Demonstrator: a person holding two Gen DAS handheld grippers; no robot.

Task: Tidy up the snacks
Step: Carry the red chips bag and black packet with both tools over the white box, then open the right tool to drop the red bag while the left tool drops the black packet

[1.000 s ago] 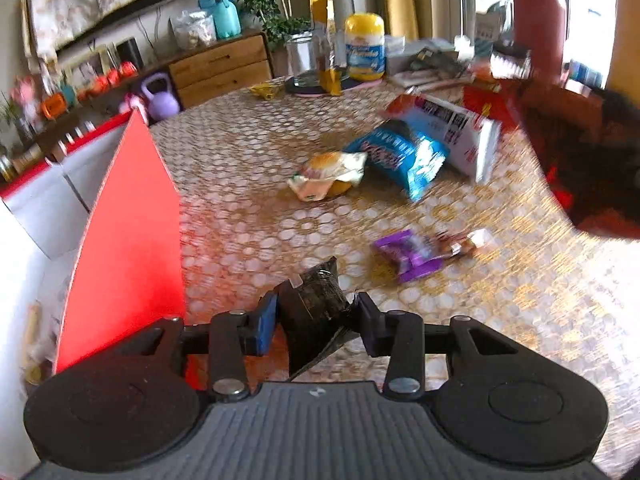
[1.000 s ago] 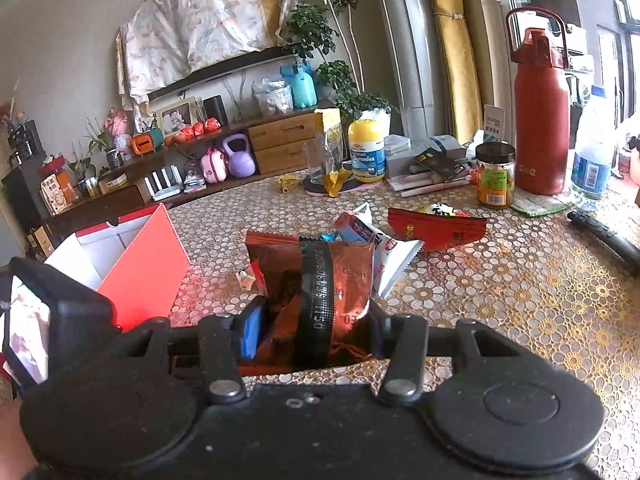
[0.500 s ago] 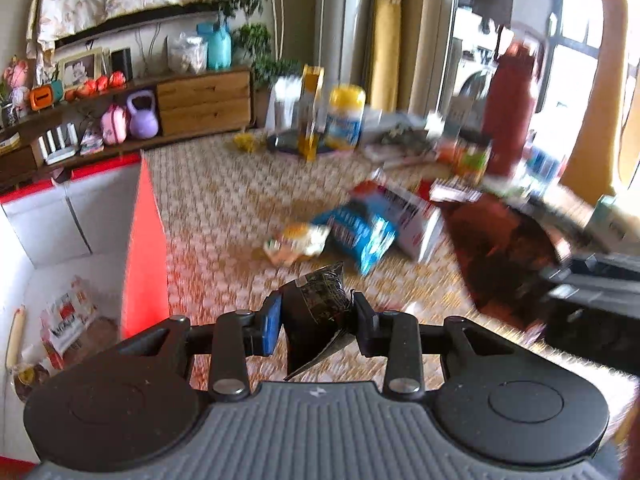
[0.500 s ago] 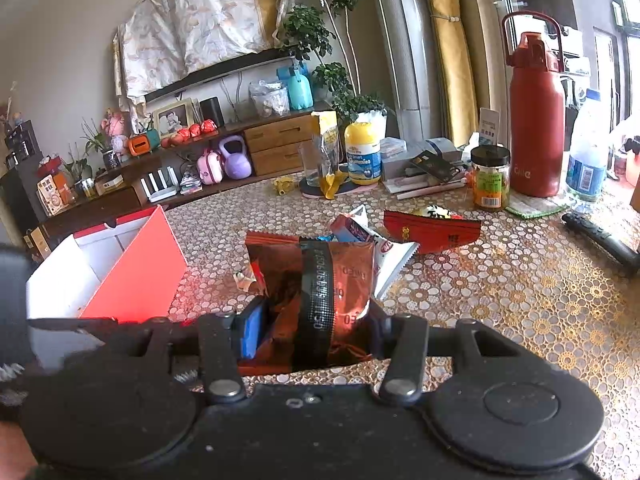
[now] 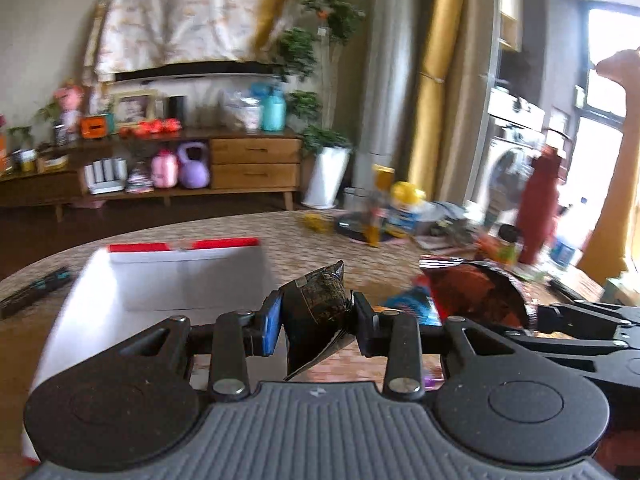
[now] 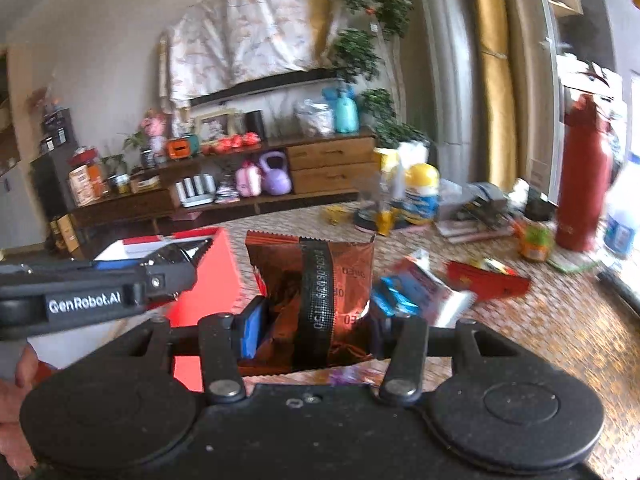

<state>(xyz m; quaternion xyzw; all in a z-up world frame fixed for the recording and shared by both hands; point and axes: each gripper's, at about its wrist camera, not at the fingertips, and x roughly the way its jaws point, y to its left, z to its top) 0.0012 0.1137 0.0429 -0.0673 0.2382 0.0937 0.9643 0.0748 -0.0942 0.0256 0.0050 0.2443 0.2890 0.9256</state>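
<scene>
I'm seeing a small dark crinkled packet [image 5: 316, 304] hanging off the table, pinched at its sides, just in front of the open white box with red rim [image 5: 168, 280]. A red-brown foil bag with a black stripe [image 6: 316, 300] is standing upright, also held. A blue packet [image 6: 394, 300] is lying on the table beyond.

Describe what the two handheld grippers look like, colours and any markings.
Both are black plastic. The left gripper has a ribbed grey top plate, two round black discs, silver pivot screws and a blue pad on one finger. The right gripper has the same build with a dark top plate. Seen side-on from the right wrist, the left gripper's arm carries white "GenRobot.AI" lettering. No cables or sleeves are visible.
</scene>
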